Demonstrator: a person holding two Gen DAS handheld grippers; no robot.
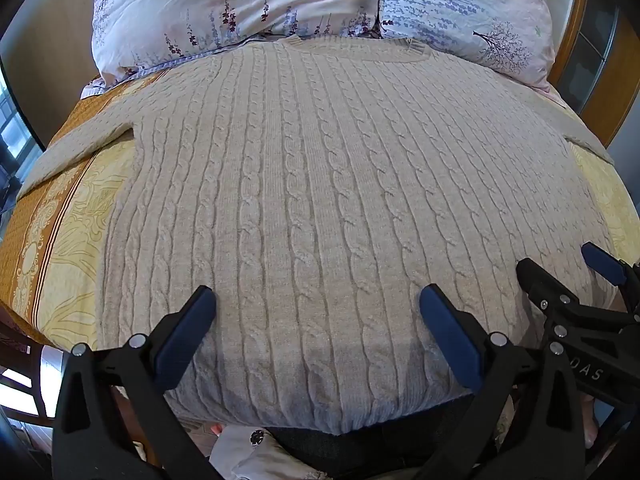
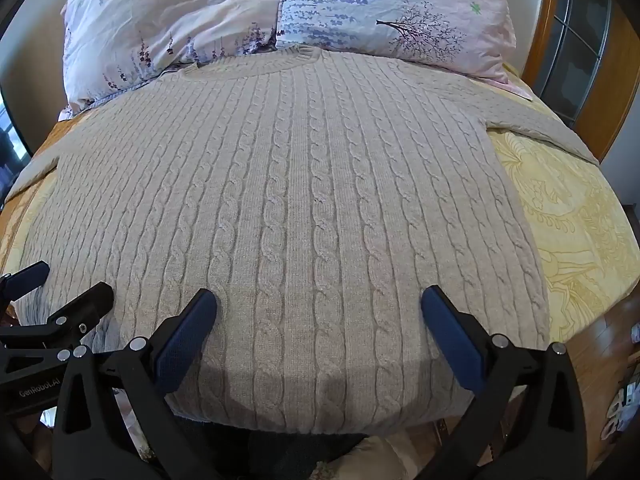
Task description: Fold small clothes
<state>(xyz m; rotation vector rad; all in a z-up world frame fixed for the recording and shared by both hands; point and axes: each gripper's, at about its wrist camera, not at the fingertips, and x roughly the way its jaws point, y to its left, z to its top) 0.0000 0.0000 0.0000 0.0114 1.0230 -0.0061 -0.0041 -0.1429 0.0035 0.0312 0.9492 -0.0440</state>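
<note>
A beige cable-knit sweater lies flat and spread out on the bed, collar at the far end by the pillows, sleeves out to both sides; it also fills the right wrist view. My left gripper is open and empty, its blue pads just above the sweater near the hem. My right gripper is open and empty over the hem too. Each gripper shows in the other's view: the right one at the right edge, the left one at the left edge.
A yellow and orange patterned bedspread lies under the sweater. Two floral pillows lie at the head. A wooden headboard is at the far right. The floor with small items lies beyond the bed's right edge.
</note>
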